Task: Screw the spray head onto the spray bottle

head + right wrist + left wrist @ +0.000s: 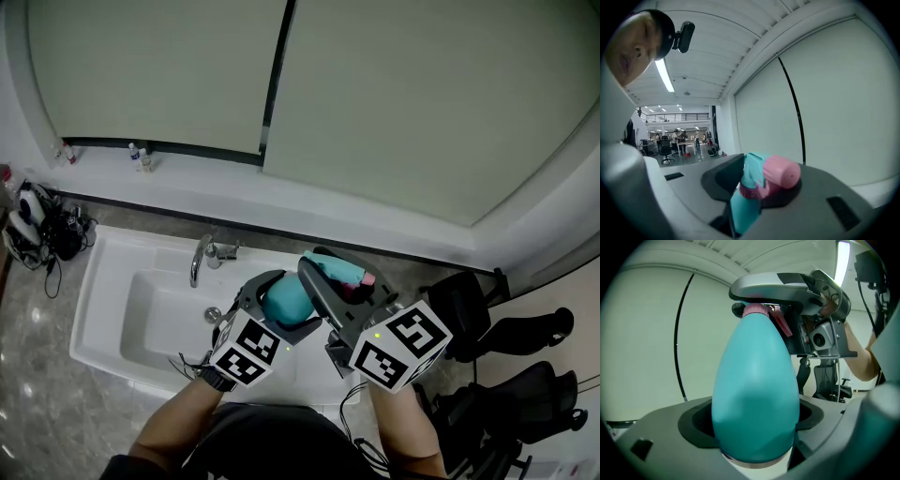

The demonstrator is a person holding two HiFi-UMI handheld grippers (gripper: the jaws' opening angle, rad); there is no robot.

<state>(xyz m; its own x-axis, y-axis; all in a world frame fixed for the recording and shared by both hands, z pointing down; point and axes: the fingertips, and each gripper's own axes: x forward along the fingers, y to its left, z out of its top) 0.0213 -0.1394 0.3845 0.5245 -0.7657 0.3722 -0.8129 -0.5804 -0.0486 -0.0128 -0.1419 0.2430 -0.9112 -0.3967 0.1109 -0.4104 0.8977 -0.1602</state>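
So, both grippers are up over the sink, a bit this side of the faucet, and they meet tip to tip. The left gripper is clamped around the fat lower part of the teal spray bottle, which fills the gap between its jaws and points away from it toward the other tool. The right gripper is clenched on the spray head: the pink nozzle pokes out past its pads and the teal body sits between them. From the left gripper's side, one jaw of the right gripper arches right over the bottle's tip. The head's pink collar sits right at the bottle's neck, so the two parts are touching. Can't tell how far it's threaded on though.
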